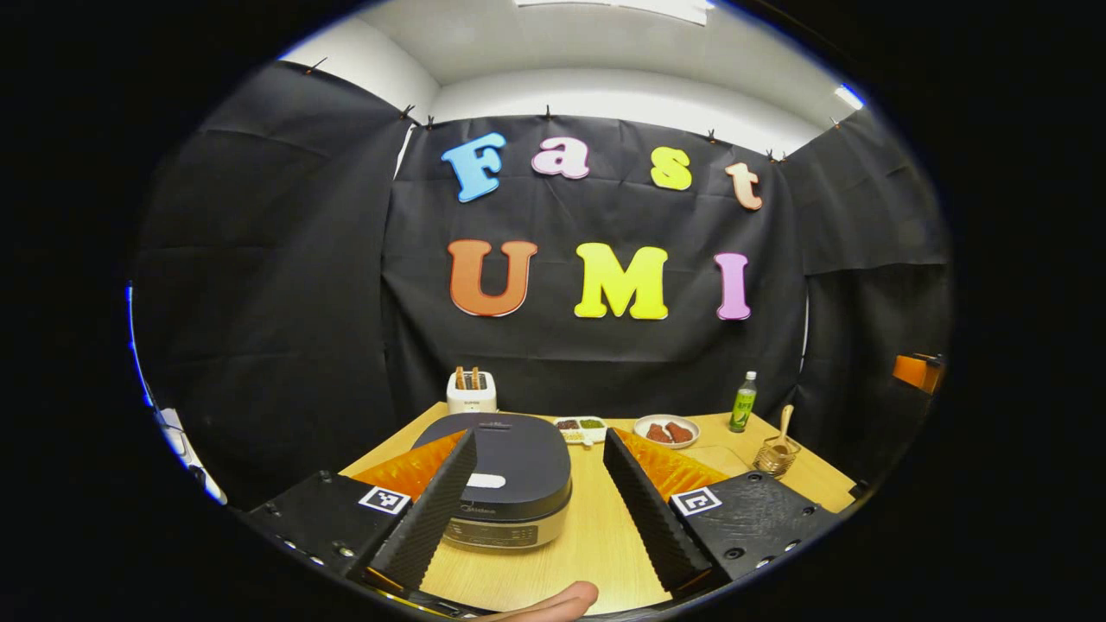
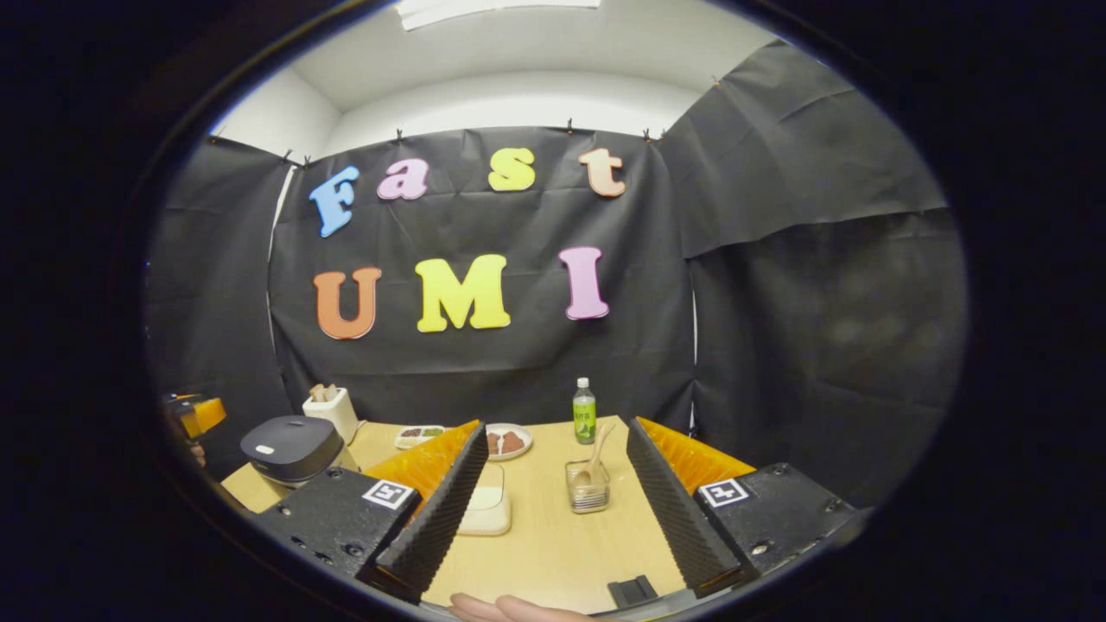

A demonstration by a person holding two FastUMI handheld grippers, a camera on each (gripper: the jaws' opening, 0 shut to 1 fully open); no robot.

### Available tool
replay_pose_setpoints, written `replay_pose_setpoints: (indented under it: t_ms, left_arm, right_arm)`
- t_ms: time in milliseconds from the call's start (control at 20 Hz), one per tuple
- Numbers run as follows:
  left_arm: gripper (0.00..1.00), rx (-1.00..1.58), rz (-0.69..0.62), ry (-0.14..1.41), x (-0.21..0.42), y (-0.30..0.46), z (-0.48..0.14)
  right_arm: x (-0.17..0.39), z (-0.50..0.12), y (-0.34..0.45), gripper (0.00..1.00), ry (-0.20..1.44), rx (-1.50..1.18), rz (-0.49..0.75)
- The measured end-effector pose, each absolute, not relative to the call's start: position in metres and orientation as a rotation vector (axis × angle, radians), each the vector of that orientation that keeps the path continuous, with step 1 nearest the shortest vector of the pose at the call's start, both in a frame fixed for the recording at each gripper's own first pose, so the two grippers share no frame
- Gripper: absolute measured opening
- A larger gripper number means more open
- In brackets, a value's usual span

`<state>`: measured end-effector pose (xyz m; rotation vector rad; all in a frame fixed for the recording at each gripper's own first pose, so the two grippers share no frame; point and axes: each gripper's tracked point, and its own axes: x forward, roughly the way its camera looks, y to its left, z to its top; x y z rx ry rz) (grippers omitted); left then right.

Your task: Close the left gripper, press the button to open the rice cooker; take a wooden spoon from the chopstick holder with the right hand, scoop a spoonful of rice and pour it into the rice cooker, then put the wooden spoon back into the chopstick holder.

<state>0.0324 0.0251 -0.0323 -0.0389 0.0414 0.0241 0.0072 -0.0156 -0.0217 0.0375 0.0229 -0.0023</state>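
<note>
Wooden table [image 2: 553,544]: rice cooker [image 1: 505,471], chopstick holder [image 2: 587,495], bottle [image 2: 584,412], toaster [image 1: 471,393].

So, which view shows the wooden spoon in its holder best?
The right gripper view: the wooden spoon stands in the chopstick holder near the middle, between the open fingers of the right tool. In the left gripper view it is smaller, at the table's right edge.

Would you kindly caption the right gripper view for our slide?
Open right gripper faces the chopstick holder with its wooden spoon.
</note>
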Motion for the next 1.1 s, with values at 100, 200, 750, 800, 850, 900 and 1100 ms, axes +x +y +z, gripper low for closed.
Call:
replay_pose_setpoints:
  t_ms: [100,200,750,800,850,900,1100]
  left_arm:
    - [0.95,-0.051,0.025,0.075,0.04,0.03,-0.045]
    - [0.84,-0.057,0.025,0.102,0.049,0.035,-0.055]
    - [0.0,-0.027,0.034,0.307,0.086,0.057,-0.113]
    - [0.0,-0.027,0.033,0.33,0.09,0.058,-0.118]
    - [0.0,-0.027,0.038,0.358,0.093,0.06,-0.124]
    - [0.0,-0.021,0.047,0.391,0.096,0.064,-0.132]
    - [0.0,0.001,0.06,0.405,0.109,0.068,-0.132]
  right_arm:
    - [0.011,-0.027,-0.016,1.0,0.03,0.026,-0.006]
    - [0.011,-0.03,-0.013,1.0,0.03,0.02,-0.003]
    - [0.019,-0.051,0.0,1.0,0.051,-0.007,0.021]
    - [0.02,-0.053,0.0,1.0,0.055,-0.008,0.023]
    - [0.021,-0.056,-0.001,1.0,0.06,-0.01,0.022]
    - [0.023,-0.058,-0.002,1.0,0.064,-0.01,0.021]
    - [0.03,-0.067,-0.003,1.0,0.08,-0.005,0.024]
